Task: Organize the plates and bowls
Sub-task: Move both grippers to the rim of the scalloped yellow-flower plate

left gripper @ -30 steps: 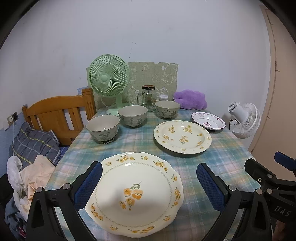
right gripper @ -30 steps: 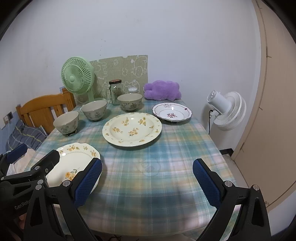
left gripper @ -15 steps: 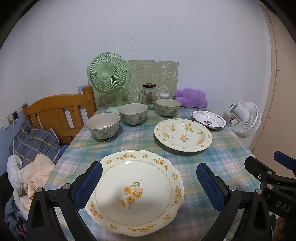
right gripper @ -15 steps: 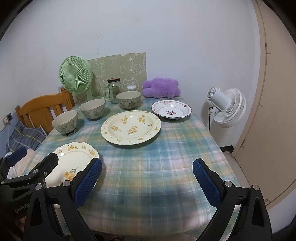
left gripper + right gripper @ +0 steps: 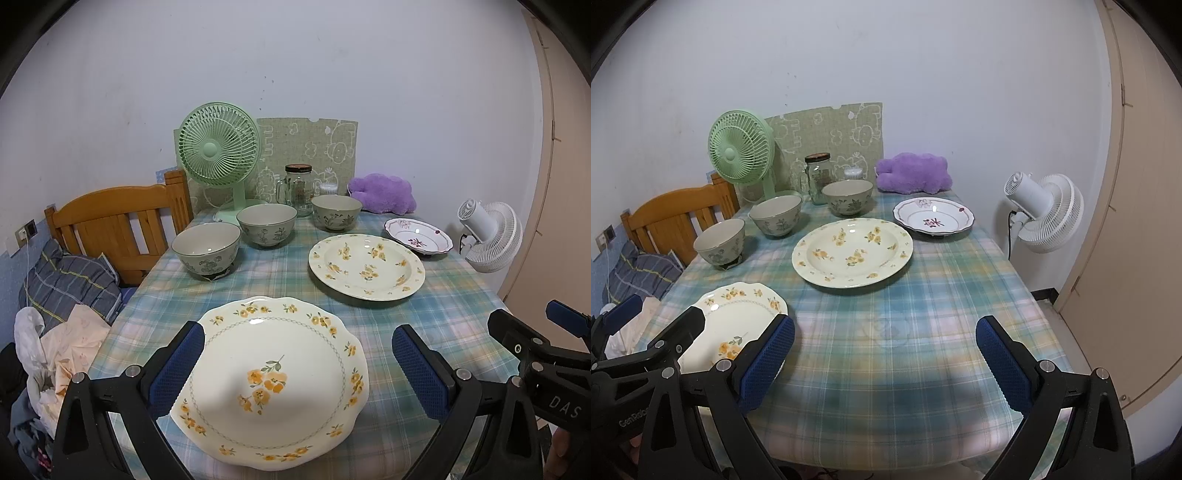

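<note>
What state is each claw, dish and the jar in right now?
Left claw: open, straddling the scalloped plate.
Right claw: open, empty.
Round yellow-flower plate: flat, empty.
Red-trim dish: empty.
Three bowls: upright, unstacked.
Jar: lidded.

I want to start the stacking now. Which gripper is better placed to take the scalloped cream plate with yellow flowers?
Left. The left gripper is open with this scalloped cream plate between its fingers; the right gripper faces bare tablecloth.

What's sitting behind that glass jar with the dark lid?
Behind the glass jar a green cartoon-printed board leans against the wall. The board's lower middle is hidden by the jar.
</note>
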A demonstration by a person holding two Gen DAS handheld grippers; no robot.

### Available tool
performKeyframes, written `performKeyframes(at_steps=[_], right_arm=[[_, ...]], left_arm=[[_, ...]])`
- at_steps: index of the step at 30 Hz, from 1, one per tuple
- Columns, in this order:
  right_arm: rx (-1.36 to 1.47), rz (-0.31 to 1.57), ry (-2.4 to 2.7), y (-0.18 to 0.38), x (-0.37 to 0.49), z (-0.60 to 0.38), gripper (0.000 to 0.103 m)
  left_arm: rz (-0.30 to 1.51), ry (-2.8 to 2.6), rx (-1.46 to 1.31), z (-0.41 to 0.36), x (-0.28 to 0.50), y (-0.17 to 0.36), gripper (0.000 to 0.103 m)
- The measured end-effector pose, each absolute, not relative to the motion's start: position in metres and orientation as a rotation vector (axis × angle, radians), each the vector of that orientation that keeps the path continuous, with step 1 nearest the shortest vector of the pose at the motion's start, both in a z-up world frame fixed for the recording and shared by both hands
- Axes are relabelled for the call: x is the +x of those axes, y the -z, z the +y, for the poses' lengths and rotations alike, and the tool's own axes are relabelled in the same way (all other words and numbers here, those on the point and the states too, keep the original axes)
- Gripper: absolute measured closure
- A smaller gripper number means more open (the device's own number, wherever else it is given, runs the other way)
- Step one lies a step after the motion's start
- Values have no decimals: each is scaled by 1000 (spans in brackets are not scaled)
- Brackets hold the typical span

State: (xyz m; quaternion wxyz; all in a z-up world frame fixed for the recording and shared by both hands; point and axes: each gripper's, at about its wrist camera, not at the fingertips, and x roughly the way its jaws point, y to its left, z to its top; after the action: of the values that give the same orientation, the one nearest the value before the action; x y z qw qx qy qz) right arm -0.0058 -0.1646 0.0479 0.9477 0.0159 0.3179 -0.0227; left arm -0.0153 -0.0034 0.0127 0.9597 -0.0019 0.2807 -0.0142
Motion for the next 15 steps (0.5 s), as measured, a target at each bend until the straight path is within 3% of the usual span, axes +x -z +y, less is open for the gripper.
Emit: performKeyframes(at_steps=[15], right_arm=[[47, 658, 58, -43, -2, -171, 3]], left_arm=[[571, 35, 4, -7, -15, -12, 1]])
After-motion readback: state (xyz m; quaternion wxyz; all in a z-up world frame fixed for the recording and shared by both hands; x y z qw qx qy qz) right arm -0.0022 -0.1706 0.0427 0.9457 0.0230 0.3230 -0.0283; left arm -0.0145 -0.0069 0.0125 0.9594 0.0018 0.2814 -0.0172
